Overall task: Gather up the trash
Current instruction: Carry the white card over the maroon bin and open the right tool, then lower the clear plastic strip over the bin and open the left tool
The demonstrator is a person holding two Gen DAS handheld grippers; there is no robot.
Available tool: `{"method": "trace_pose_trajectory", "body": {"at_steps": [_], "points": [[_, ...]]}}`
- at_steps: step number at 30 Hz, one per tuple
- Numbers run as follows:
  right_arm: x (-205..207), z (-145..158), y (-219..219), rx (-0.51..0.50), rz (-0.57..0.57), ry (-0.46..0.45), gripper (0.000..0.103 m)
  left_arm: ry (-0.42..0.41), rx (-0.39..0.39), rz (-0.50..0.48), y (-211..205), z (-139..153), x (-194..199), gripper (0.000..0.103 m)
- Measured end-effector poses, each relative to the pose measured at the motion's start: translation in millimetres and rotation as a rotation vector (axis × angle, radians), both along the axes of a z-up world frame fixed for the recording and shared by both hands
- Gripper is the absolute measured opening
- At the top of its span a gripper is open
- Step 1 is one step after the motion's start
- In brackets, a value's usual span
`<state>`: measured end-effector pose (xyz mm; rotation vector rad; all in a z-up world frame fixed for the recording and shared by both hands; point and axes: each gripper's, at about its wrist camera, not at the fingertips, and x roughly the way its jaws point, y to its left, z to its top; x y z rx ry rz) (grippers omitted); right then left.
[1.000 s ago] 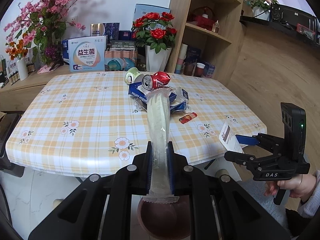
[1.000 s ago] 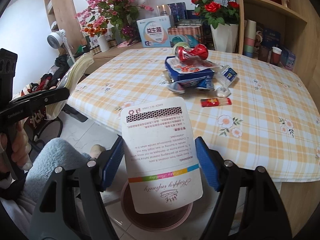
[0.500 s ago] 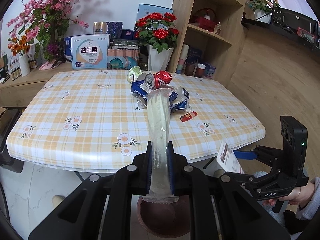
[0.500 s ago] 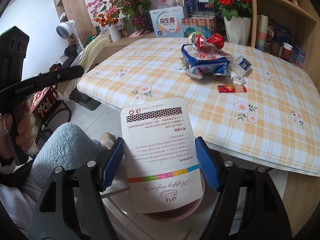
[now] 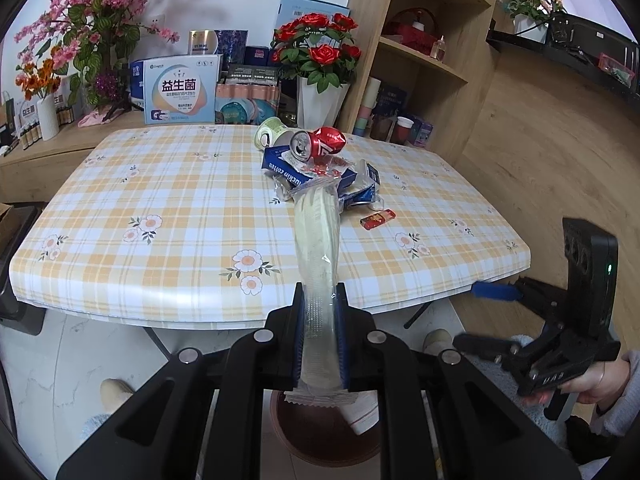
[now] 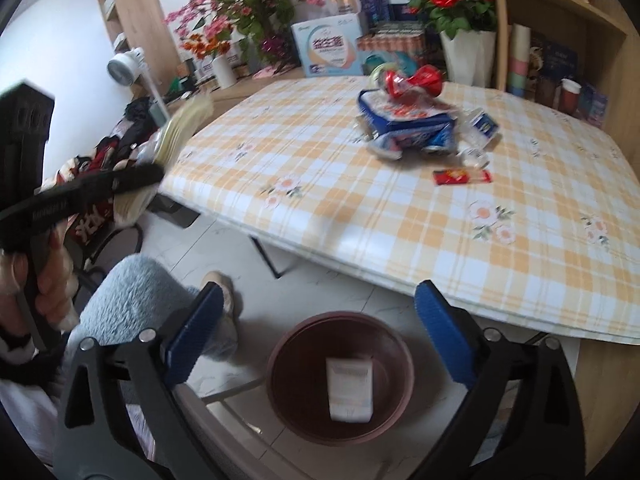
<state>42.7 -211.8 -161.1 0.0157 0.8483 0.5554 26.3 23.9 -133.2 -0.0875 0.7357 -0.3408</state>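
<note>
My left gripper (image 5: pixel 319 340) is shut on a long clear plastic sleeve of cream-coloured paper plates (image 5: pixel 318 248), held above the floor in front of the table. My right gripper (image 6: pixel 320 340) is open and empty, over a brown round bin (image 6: pixel 340 376) on the floor. A white card packet (image 6: pixel 350 386) lies inside the bin. The bin also shows in the left wrist view (image 5: pixel 320 436). On the table a trash pile holds a crushed red can (image 5: pixel 318 146), a blue carton (image 6: pixel 404 118) and a small red wrapper (image 5: pixel 377 219).
The checked table (image 5: pixel 160 220) stands ahead, its front edge above the bin. Flower vases and boxes (image 5: pixel 180 90) line the back. Wooden shelves (image 5: pixel 420 60) stand at the right. The person's legs and slippers (image 6: pixel 216 304) are next to the bin.
My right gripper has opened and the white card packet has dropped from it into the bin. Both grippers have drawn back and lower from the table. The left gripper still holds the sleeve.
</note>
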Motion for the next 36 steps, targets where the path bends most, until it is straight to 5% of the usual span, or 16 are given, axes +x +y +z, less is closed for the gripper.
{"method": "trace_pose_trajectory", "body": {"at_steps": [15,17,18,19,25,36], "points": [[25.8,71.7,-54.3,0.010,-0.178,-0.185,0.097,0.032,0.026,-0.155,-41.2,-22.6,-9.0,0.016],[25.3,73.2,-57.5,0.008,-0.188,-0.190,0.097,0.035,0.025,-0.166,-43.1,-23.0,-9.7,0.037],[25.6,72.9,-60.4,0.010,-0.195,-0.189,0.097,0.031,0.016,-0.166,-42.5,-22.6,-9.9,0.062],[25.8,71.9,-62.3,0.013,-0.203,-0.186,0.097,0.025,0.002,-0.163,-40.7,-21.6,-10.1,0.076],[27.2,63.1,-61.8,-0.003,-0.217,-0.166,0.097,-0.013,0.022,-0.079,-27.5,-15.0,-3.8,0.092],[32.8,60.4,-62.0,-0.041,-0.252,-0.167,0.097,-0.073,0.084,0.139,19.8,3.7,25.6,0.097]]}}
